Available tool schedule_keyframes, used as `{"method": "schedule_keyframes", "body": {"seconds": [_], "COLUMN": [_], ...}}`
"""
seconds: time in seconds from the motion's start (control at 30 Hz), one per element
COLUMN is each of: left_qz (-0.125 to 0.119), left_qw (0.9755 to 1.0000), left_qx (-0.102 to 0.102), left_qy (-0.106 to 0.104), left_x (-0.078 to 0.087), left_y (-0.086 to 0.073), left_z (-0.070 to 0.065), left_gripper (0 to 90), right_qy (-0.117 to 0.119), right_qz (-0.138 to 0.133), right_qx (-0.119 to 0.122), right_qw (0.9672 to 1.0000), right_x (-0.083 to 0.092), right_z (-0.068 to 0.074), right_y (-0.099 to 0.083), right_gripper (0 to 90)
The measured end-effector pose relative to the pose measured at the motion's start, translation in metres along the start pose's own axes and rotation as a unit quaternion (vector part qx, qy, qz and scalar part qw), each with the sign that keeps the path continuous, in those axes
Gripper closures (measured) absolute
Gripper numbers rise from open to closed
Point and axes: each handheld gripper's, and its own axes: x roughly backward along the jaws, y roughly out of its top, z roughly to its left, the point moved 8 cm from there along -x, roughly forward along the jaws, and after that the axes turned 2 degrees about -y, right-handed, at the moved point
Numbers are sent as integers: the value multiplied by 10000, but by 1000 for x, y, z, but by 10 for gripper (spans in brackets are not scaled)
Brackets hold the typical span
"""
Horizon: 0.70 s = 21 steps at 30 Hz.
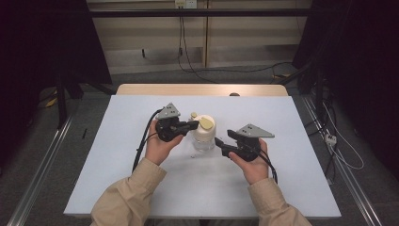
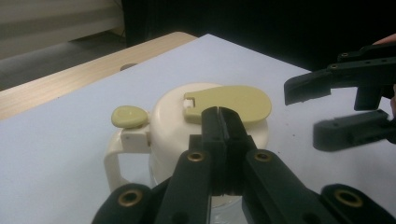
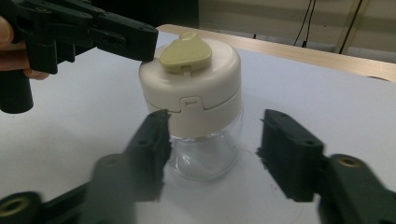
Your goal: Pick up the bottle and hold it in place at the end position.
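Clear-bodied jar (image 3: 205, 154) with cream lid (image 3: 191, 88) at mid-bench (image 1: 141, 188): left gripper (image 2: 219, 126), jaws closed and empty, presses its yellow-green flap (image 2: 233, 100); right gripper (image 3: 212, 149), jaws wide, likely closes on the body next.

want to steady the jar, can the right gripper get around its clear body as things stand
Probably yes: the right gripper is open, its jaws either side of the jar's clear body, with nothing between them.
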Motion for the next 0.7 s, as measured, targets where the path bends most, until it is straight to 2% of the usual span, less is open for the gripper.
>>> {"method": "schedule_keyframes", "body": {"seconds": [0.13,0.3,0.5,0.7], "left_qz": [-4,-12,-26,-28], "left_qw": [10000,10000,10000,10000], "left_qx": [4,7,-11,-6], "left_qy": [19,23,48,54], "left_x": [0,0,0,0], "left_y": [0,0,0,0], "left_z": [-1,-1,-1,-1], "left_gripper": [900,900,900,900], "right_qy": [113,225,286,339], "right_qz": [39,133,212,257], "right_qx": [-36,-7,15,54], "right_qw": [9999,9997,9994,9991], "right_x": [-2,-5,-10,-12], "right_z": [1,5,7,10], "right_y": [4,8,9,12], "right_gripper": [678,825,900,900]}}
